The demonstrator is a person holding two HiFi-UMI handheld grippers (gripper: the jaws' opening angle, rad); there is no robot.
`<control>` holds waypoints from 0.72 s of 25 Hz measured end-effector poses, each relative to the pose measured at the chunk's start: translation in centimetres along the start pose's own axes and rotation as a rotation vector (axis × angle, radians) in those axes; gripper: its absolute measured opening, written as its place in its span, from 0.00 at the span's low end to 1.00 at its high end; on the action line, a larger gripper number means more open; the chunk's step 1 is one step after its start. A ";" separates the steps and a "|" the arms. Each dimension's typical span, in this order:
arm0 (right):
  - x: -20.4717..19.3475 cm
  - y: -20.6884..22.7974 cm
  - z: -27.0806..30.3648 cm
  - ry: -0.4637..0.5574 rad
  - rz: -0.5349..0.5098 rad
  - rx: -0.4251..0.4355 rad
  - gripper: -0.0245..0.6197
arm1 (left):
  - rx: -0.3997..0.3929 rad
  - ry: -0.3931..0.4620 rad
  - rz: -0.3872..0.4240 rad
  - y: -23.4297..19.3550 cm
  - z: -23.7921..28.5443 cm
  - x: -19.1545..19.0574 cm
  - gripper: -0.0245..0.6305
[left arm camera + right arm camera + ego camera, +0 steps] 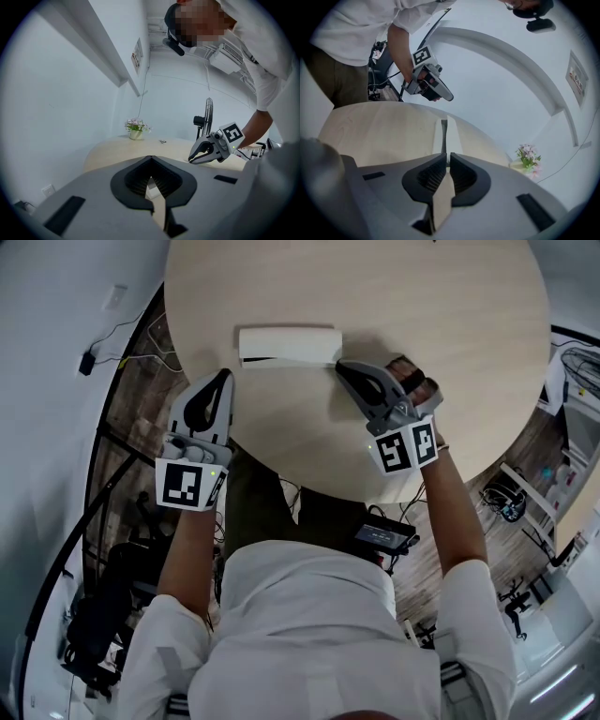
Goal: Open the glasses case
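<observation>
A white glasses case [289, 343] lies lengthwise on the round wooden table [431, 324], a dark slit showing along its near side. My right gripper [339, 366] is at the case's right end. In the right gripper view its jaws [446, 157] are drawn almost together on the near end of the case [452, 133], whose slit runs straight away from the tips. My left gripper [227, 377] is shut just off the case's left end, with nothing seen between its tips [151, 161]. The right gripper [206, 152] also shows in the left gripper view.
A small pot of flowers [136, 129] stands at the table's far edge, with a small dark item [161, 140] nearby. A standing fan [206, 117] is behind the table. Cables and equipment [384, 535] lie on the floor around the person.
</observation>
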State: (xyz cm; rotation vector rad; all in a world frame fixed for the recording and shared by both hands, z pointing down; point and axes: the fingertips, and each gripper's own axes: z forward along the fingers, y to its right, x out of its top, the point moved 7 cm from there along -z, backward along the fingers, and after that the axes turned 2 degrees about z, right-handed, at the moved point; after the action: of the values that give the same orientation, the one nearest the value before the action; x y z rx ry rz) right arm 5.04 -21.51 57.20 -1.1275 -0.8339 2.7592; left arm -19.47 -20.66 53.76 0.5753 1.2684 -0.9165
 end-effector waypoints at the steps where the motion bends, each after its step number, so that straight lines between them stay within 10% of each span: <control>1: 0.2 0.3 -0.1 0.002 0.010 -0.002 0.10 | -0.002 -0.002 0.000 0.1 0.0 0.1 0.06; 18: 0.1 6.4 0.8 0.029 0.338 -0.046 0.09 | -0.003 -0.002 0.008 0.0 -1.5 3.3 0.06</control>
State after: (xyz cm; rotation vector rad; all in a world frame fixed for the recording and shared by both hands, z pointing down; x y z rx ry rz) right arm 5.41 -27.36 54.40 -1.4335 -0.7699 2.9910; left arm -20.16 -20.32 50.25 0.5764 1.2652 -0.9082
